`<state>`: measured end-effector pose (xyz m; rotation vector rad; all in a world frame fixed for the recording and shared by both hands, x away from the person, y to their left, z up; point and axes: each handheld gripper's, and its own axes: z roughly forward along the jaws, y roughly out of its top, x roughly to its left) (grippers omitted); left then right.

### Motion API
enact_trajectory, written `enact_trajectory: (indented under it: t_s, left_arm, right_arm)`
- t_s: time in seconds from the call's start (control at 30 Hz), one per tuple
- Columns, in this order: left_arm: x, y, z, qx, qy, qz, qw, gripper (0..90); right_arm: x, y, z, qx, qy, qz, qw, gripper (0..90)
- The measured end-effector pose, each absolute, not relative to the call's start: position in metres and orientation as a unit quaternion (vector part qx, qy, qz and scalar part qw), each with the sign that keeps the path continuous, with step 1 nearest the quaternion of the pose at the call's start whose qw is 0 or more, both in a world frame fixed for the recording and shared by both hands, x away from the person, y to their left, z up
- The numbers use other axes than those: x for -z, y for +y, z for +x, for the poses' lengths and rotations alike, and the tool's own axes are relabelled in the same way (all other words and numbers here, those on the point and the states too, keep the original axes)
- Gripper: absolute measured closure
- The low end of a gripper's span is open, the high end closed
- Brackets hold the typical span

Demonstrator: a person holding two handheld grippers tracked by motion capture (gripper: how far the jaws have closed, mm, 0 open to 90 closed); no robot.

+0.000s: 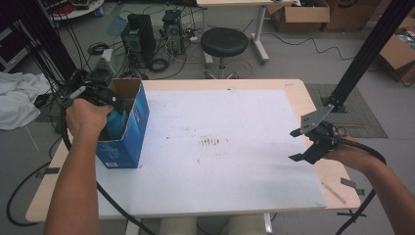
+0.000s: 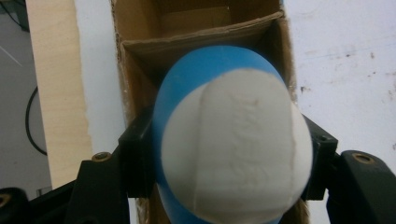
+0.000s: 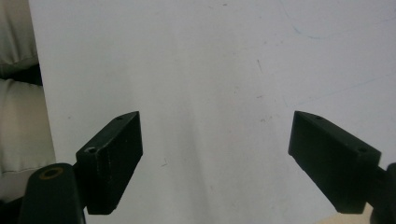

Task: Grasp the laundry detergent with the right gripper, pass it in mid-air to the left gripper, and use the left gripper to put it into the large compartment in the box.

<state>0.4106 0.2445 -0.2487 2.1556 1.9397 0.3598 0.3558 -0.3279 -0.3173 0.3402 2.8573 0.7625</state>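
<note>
Beyond the far edge of the table we see a black round stool on the grey floor. Left of it stand two dark computer towers, side by side, with black cables coiled and tangled around them. We see cardboard boxes at the upper right, near another light table's leg. A black slanted frame post comes down to the table's right edge. At the far left lies a crumpled white cloth. Reddish-brown smudges mark the white table mat.
</note>
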Motion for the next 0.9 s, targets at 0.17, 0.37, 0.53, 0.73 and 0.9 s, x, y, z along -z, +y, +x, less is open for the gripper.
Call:
enact_trajectory:
  t_s: [0.17, 0.37, 0.53, 0.73, 0.9]
  left_arm:
    - [0.259, 0.245, 0.411, -0.125, 0.657, 0.735, 0.107, 38.1]
    - [0.273, 0.247, 0.412, -0.121, 0.656, 0.738, 0.101, 38.0]
    - [0.282, 0.251, 0.412, -0.115, 0.656, 0.740, 0.094, 38.0]
    - [0.285, 0.252, 0.413, -0.113, 0.655, 0.741, 0.098, 38.0]
    - [0.285, 0.253, 0.413, -0.110, 0.656, 0.741, 0.096, 37.8]
  right_arm:
    - [0.319, -0.325, 0.356, -0.254, 0.957, 0.114, 0.079, 17.4]
    - [0.320, -0.323, 0.358, -0.254, 0.957, 0.114, 0.078, 17.4]
    - [0.322, -0.321, 0.359, -0.255, 0.957, 0.115, 0.076, 17.4]
    - [0.324, -0.320, 0.360, -0.251, 0.958, 0.116, 0.073, 17.5]
    - [0.323, -0.318, 0.360, -0.254, 0.957, 0.115, 0.074, 17.6]
